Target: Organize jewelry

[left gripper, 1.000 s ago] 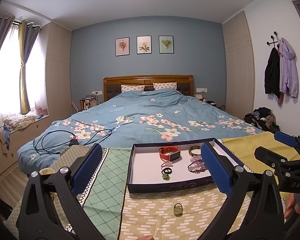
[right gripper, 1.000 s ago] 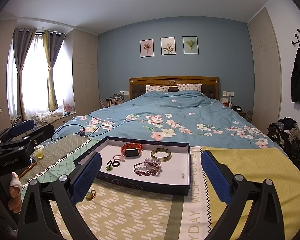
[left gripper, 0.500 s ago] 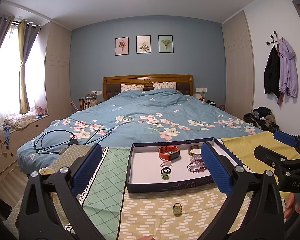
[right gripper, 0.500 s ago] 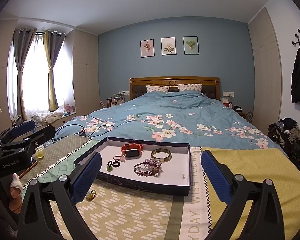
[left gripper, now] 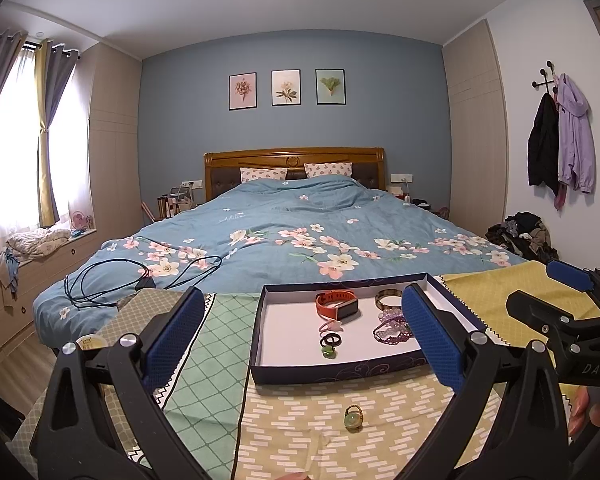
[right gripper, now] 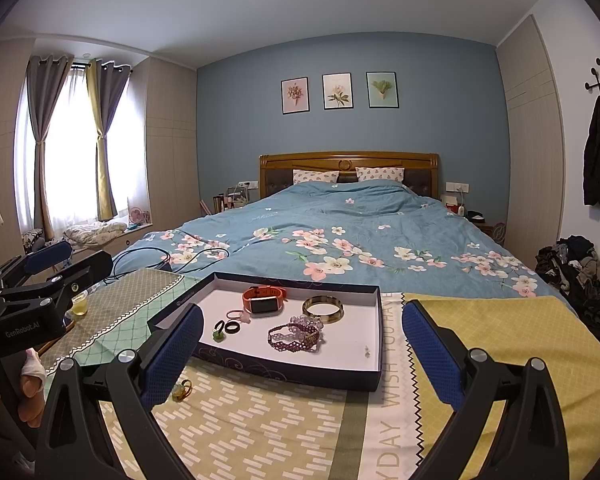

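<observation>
Green ring lies loose on the cloth just outside the tray's near wall, dead ahead between my left gripper fingers, both spread wide, empty. Right gripper, also open, sees it off left; left's nearer.

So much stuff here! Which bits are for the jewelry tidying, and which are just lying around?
For the job:
tray
orange watch
gold bangle
purple bracelets
green ring, outside the tray

Lying about:
black cable
small cup
clothes pile
</observation>
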The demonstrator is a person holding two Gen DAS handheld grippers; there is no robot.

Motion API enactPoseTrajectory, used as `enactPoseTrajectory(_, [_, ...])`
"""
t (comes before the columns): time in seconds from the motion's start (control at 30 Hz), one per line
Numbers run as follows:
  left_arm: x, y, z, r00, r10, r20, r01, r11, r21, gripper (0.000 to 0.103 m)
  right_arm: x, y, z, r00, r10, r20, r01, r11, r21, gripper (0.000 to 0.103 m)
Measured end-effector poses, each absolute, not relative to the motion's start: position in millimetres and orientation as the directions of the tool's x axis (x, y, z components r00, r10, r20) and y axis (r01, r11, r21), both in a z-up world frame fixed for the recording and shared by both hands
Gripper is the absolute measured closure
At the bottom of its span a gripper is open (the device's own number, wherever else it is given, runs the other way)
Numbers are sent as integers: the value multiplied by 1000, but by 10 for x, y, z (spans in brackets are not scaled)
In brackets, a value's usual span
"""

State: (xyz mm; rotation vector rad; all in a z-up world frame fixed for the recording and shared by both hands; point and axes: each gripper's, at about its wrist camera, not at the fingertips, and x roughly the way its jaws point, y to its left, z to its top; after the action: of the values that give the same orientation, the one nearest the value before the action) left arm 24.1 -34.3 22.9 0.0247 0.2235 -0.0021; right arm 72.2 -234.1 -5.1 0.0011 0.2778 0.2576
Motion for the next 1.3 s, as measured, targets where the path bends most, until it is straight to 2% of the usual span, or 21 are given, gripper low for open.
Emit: enactPoseTrajectory(1.3, [291,-388,167,979,7,-204,-2,1000,24,6,713,-2385,-46,940,244,-238,-239,970,51,7])
